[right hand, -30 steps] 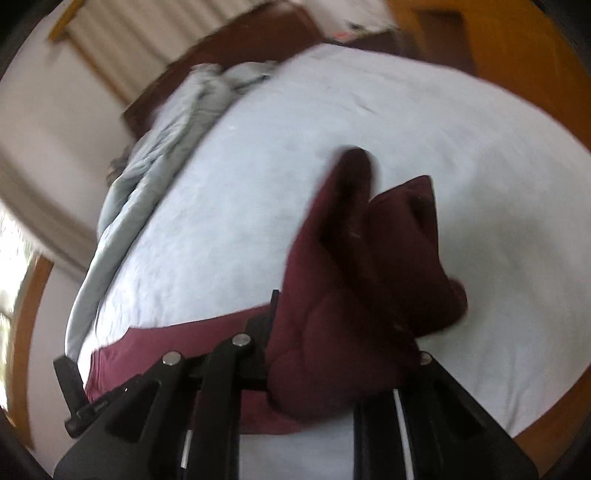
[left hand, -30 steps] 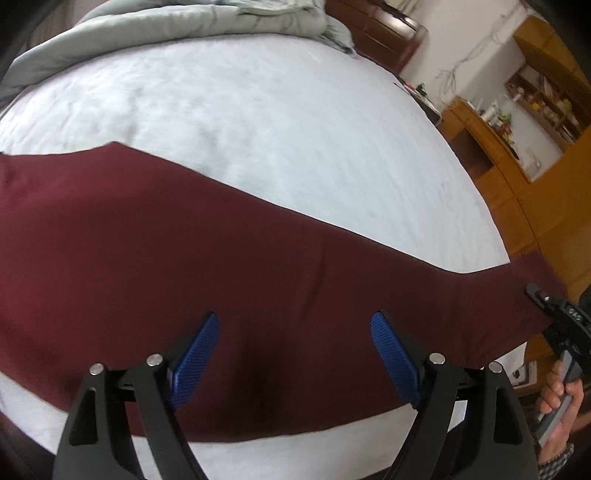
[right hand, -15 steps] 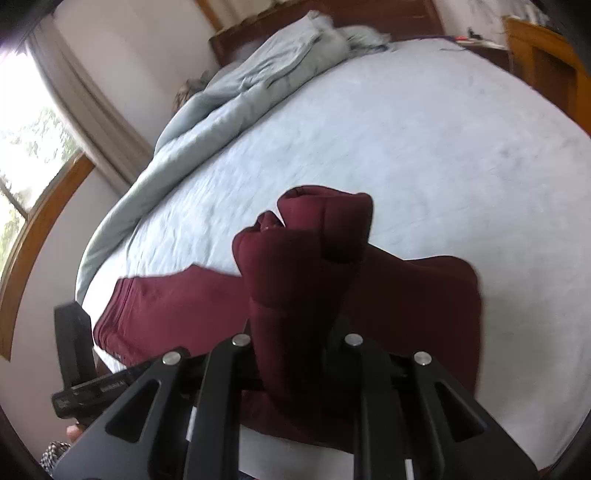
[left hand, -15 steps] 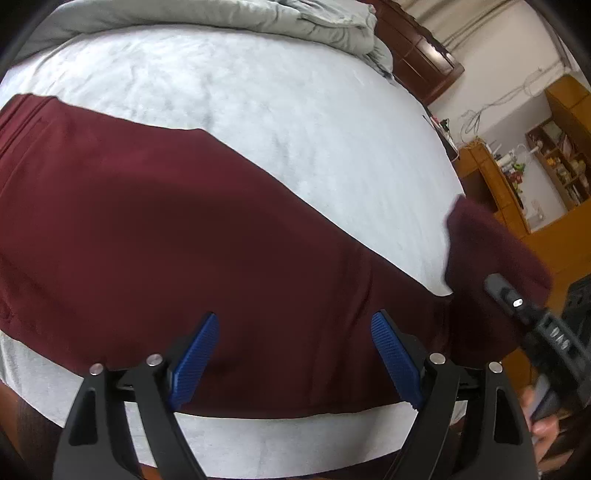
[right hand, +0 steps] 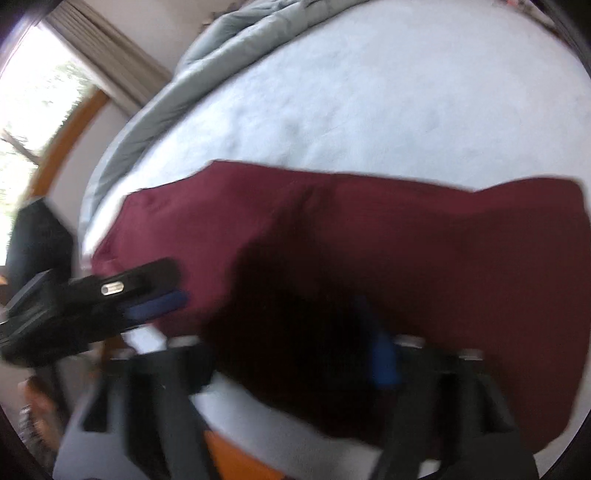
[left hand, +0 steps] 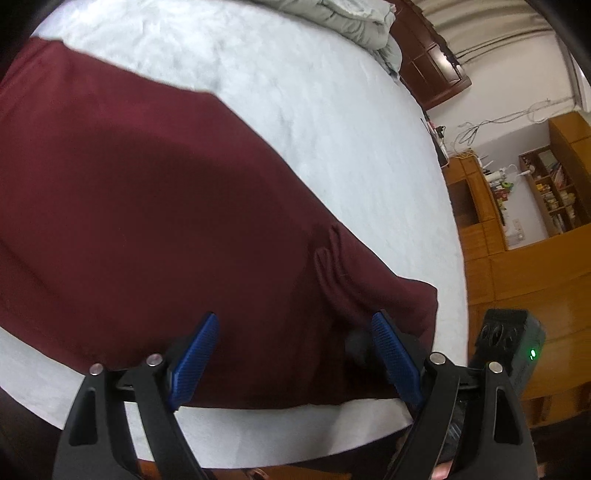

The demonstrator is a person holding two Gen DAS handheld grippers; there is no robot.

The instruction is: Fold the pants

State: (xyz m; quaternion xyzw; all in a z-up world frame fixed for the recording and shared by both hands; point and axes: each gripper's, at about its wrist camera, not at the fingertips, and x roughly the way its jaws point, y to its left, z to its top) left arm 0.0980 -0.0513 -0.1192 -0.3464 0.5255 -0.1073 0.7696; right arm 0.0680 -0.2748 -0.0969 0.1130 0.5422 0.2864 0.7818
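Blue pads: the left gripper [left hand: 291, 354] hangs with its jaws spread wide over the near hem of the maroon pants [left hand: 155, 206], nothing between them, probably poised to pin or pinch that edge for the next fold.
Right gripper [right hand: 291, 354]: its jaws have just been opening and now stand apart with no cloth clamped between them (the view is blurred); the leg end it carried over lies dropped on the pants, so this reads as the letting-go at the end of a lengthwise fold.
Pants, place: flat on the white bed sheet [left hand: 332, 110], close to the bed's near edge, running along it.
Pants, look: dark maroon, soft knit, doubled over itself; mostly smooth, with a small bunch of wrinkles [left hand: 332, 266] where the folded-over end landed, just beyond the left gripper's right pad [left hand: 391, 354].
Folded edge: in the right wrist view the upper layer's outline is uneven against the layer below, so my guess is it needs squaring before another fold.
Beyond the pants: bare sheet, then a grey duvet [left hand: 354, 22] heaped at the far side of the bed.
Farther still: a dark wooden headboard [left hand: 428, 70] behind the duvet, and orange-brown shelving [left hand: 546, 184] past the bed's right side.
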